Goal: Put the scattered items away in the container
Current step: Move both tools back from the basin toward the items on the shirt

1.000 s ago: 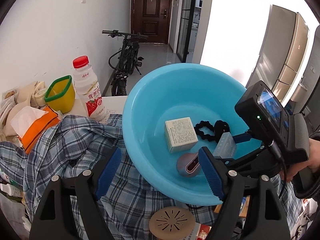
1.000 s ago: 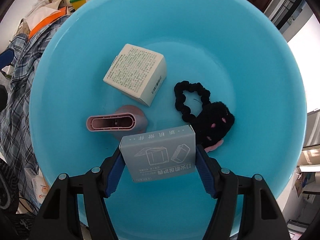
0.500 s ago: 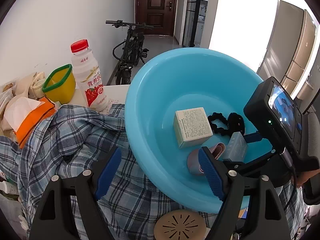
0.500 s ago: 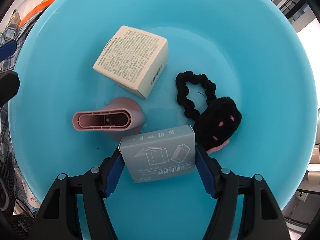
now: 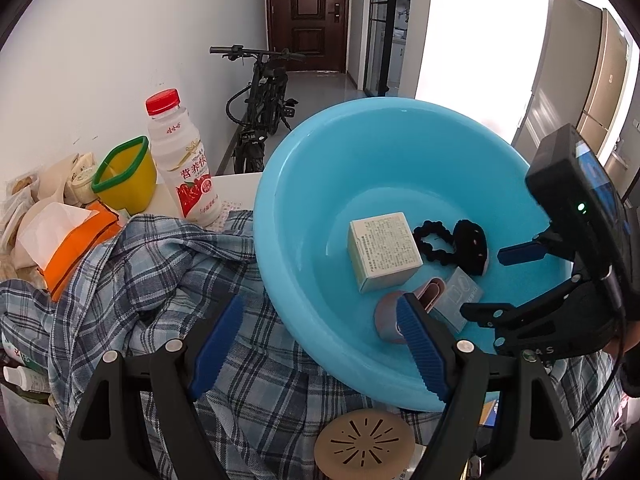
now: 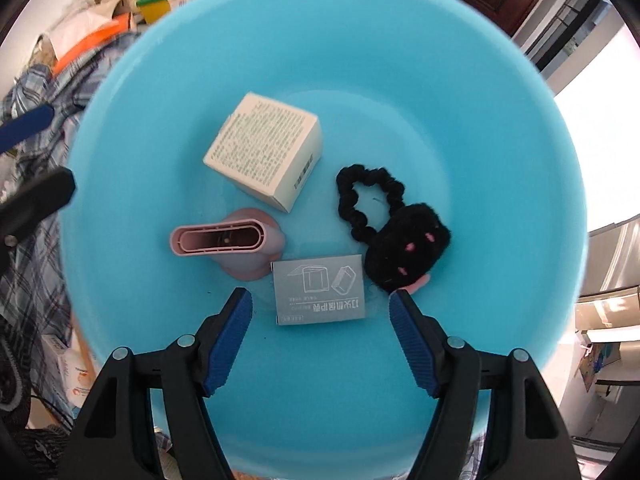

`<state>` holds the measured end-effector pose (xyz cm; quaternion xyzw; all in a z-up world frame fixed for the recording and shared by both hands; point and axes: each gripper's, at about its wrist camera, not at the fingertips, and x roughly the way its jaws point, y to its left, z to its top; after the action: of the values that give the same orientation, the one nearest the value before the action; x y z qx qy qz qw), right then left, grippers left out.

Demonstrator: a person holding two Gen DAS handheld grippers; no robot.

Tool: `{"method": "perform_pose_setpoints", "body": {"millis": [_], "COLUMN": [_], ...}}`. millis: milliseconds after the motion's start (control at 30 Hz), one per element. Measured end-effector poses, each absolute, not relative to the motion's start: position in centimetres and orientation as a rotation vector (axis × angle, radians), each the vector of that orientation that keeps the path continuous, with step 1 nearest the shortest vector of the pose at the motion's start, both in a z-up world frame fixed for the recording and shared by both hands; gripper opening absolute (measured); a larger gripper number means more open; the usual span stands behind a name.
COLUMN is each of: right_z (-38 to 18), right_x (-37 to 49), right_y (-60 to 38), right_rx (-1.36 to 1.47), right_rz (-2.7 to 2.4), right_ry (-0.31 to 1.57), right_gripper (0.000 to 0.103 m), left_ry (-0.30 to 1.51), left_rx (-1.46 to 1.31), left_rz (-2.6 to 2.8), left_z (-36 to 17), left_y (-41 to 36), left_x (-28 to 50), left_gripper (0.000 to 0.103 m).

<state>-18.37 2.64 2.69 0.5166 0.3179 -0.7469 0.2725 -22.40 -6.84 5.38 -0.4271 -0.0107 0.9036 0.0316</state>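
A small grey box lies flat on the floor of a blue basin, just set down there as one of the items being tidied. The right claw hangs above it, its jaws having just opened; the blue pads stand clear on either side of the box and touch nothing. Inside the basin, touching the box, a pink holder lies on its side, with a cream carton beyond it and a black scrunchie with a fluffy black hair piece alongside. The left claw waits outside the basin with jaws wide and empty, over a plaid shirt on the table, probably ready for the next item. Beyond the shirt, away from the basin, stand a red-capped bottle and a yellow cup, not yet tidied.
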Motion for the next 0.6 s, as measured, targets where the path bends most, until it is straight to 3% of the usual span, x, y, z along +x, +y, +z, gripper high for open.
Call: {"method": "perform_pose_setpoints", "body": {"millis": [300, 600], "right_z": [7.9, 9.7], "right_x": [-16.2, -14.6], "right_y": [4.7, 5.8], "right_rx": [1.281, 1.193], "right_rz": [-2.062, -2.101], "right_ry": [0.784, 0.740], "right_gripper": [0.070, 0.071], "left_ry": [0.023, 0.088], "left_rx": [-1.294, -1.249], "left_rz": [2.791, 2.824], "left_z": [7.3, 9.9], "left_y": [-5.9, -5.1], "left_x": [-20.2, -16.8], "left_gripper": [0.081, 0.081]}}
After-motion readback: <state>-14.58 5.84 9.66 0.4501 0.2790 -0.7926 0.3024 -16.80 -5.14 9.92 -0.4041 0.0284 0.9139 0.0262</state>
